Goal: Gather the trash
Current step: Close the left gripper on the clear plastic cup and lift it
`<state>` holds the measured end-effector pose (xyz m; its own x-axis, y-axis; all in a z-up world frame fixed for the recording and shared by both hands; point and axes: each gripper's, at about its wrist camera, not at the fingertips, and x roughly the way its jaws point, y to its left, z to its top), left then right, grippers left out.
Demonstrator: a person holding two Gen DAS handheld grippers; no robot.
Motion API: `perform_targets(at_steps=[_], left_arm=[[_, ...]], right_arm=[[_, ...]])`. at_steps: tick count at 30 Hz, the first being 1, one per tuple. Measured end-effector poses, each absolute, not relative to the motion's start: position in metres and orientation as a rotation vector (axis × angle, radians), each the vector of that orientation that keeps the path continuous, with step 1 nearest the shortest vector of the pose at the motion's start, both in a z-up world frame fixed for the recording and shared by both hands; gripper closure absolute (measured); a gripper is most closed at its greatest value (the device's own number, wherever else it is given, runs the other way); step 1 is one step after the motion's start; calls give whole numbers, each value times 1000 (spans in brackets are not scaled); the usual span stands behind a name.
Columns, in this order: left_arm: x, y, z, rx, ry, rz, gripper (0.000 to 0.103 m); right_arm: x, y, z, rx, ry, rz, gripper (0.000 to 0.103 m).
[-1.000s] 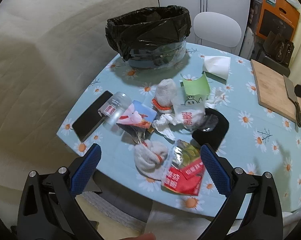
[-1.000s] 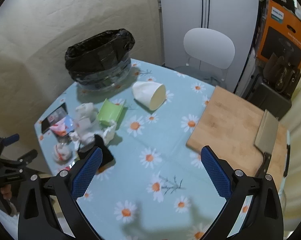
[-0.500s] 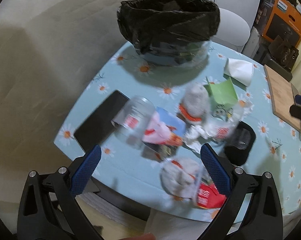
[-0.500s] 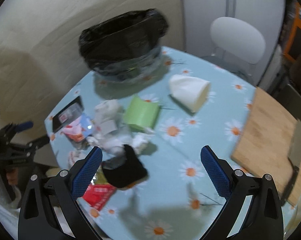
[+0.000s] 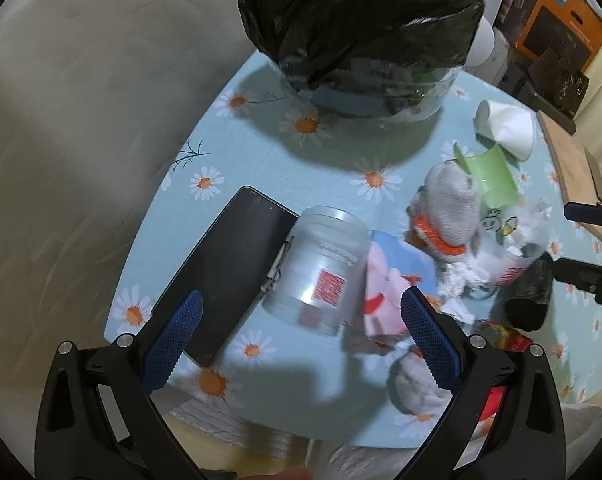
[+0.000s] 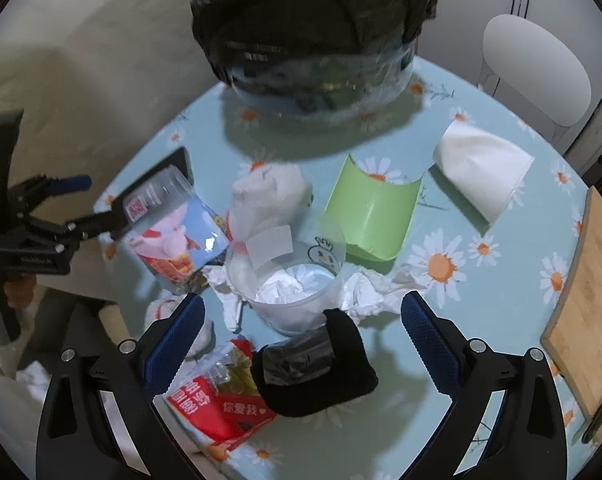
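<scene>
Left gripper now closer over clear jar, right gripper nearer clear cup

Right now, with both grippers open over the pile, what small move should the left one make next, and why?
Probably lower the left gripper straight down around the clear plastic jar. Its jaws are open, and the jar lies on its side between the blue fingertips in that view, partly on the black phone. The bin stands just behind, so close gently and avoid catching the phone.
</scene>
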<state>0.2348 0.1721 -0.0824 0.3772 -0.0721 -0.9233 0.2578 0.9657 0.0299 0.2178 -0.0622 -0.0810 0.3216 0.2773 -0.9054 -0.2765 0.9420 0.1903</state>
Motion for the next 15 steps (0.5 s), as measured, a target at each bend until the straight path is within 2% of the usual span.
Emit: perform_targets(at_steps=[7, 9, 12, 13, 14, 15], left_arm=[[251, 174, -105, 225, 1190, -292, 6], [255, 175, -110, 236, 1198, -324, 11], [260, 176, -119, 245, 1223, -371, 25], [261, 175, -123, 247, 1235, -396, 29], [262, 174, -126, 251, 1245, -418, 38], [263, 174, -127, 258, 1247, -431, 38]], right_arm=[[227, -51, -112, 15, 1253, 325, 9], [229, -49, -118, 14, 1262, 305, 9], [231, -49, -124, 29, 1263, 282, 10], [232, -50, -124, 32, 1260, 276, 16], [232, -52, -124, 38, 1257, 277, 24], [233, -52, -124, 52, 1256, 284, 39]])
